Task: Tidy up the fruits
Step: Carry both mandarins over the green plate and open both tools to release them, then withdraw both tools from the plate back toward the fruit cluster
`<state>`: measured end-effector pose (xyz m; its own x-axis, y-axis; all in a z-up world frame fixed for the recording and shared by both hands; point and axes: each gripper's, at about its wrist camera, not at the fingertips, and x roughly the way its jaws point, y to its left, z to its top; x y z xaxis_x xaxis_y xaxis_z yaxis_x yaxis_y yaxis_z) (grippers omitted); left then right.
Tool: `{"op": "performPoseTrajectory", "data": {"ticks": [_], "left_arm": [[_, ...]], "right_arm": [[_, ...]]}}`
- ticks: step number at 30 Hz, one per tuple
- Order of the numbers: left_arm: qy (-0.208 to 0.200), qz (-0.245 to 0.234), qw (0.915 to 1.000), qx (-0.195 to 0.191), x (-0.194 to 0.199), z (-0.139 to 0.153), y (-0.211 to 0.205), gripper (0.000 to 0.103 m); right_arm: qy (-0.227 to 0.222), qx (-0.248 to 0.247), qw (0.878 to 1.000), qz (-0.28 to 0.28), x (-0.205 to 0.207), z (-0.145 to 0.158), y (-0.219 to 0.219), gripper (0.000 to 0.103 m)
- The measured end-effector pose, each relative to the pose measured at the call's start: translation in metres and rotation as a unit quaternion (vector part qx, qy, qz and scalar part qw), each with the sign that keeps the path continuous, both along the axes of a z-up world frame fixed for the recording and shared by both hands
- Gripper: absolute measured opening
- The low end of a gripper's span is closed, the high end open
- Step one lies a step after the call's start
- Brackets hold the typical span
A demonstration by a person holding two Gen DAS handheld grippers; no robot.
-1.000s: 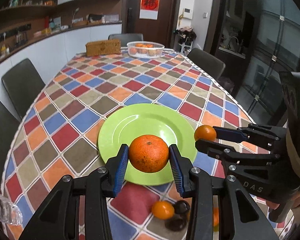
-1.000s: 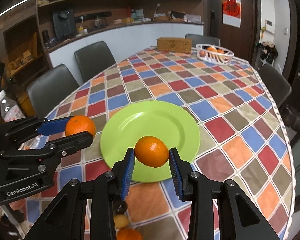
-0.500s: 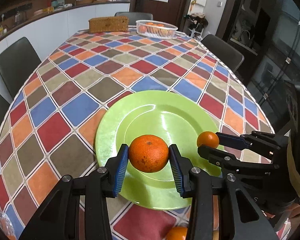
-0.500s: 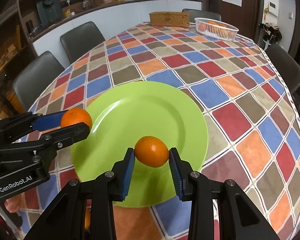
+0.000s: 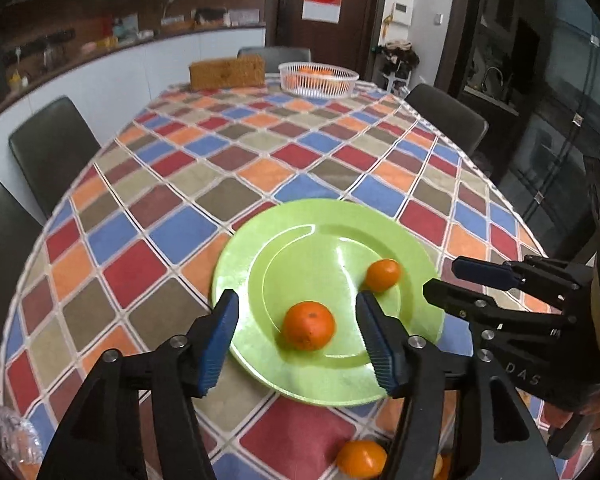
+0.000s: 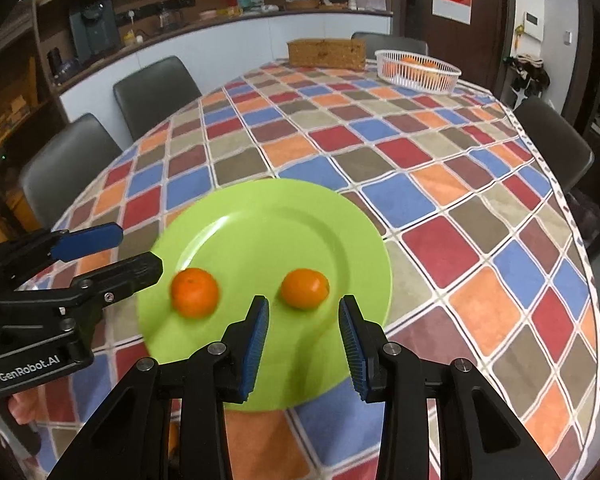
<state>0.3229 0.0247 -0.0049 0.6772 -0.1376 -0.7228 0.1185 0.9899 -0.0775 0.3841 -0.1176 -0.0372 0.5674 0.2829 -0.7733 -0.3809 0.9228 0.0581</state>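
Our left gripper (image 5: 298, 334) had just been opening, its jaws wide of the larger tangerine (image 5: 309, 325) on the green plate (image 5: 296, 240). Our right gripper (image 6: 303, 344) stood open too, the smaller tangerine (image 6: 304, 289) lying free beyond its blue pads (image 6: 256, 344).

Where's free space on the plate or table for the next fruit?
Free: far half of the green plate, behind the larger orange and smaller orange; open tablecloth between plate and white basket. Crowded: plate's near half; loose fruit at the near table edge.
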Motion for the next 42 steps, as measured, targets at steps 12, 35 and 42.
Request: {"op": "performPoseTrajectory", "data": {"ticks": [12, 35, 42], "left_arm": [[-0.075, -0.012, 0.9971, 0.006, -0.077, 0.053, -0.018, 0.070], [-0.133, -0.020, 0.9909, 0.003, -0.193, 0.060, -0.058, 0.078], [-0.134, -0.031, 0.9905, 0.005, -0.211, 0.043, -0.074, 0.078]], "right_arm": [[-0.075, 0.035, 0.996, 0.019, -0.075, 0.054, -0.018, 0.045], [-0.166, 0.031, 0.985, 0.028, -0.190, 0.079, -0.063, 0.049], [-0.187, 0.013, 0.981, 0.055, -0.212, 0.070, -0.074, 0.049]]}}
